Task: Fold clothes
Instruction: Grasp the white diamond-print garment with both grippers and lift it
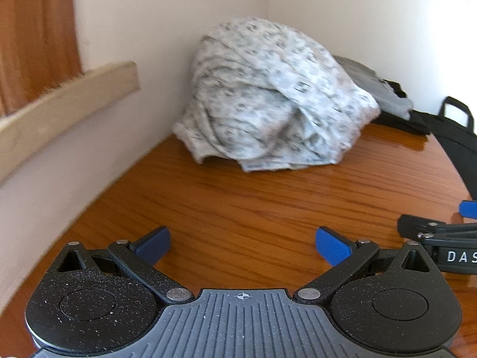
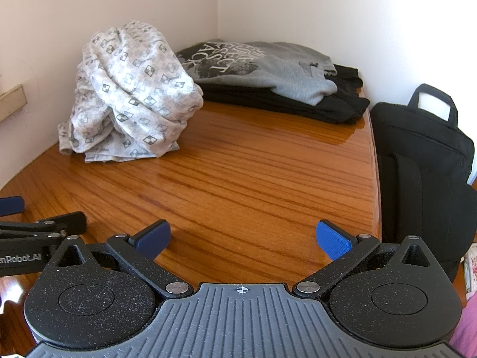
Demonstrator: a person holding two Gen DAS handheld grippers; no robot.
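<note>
The patterned garment (image 2: 128,98) sits crumpled in a heap at the upper left of the right wrist view, against the wall on the wooden table (image 2: 253,179), just beside a folded stack of grey and black clothes (image 2: 268,74). Both the left gripper (image 1: 243,246) and right gripper (image 2: 243,238) hang with jaws spread wide, holding nothing. Grabbing the bunched heap blindly risks pinching several layers, or dragging it into the folded stack.

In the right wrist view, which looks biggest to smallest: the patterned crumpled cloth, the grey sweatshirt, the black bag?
1. Black bag, though it sits nearer the camera.
2/3. Patterned crumpled cloth and grey sweatshirt look too alike to rank.
</note>
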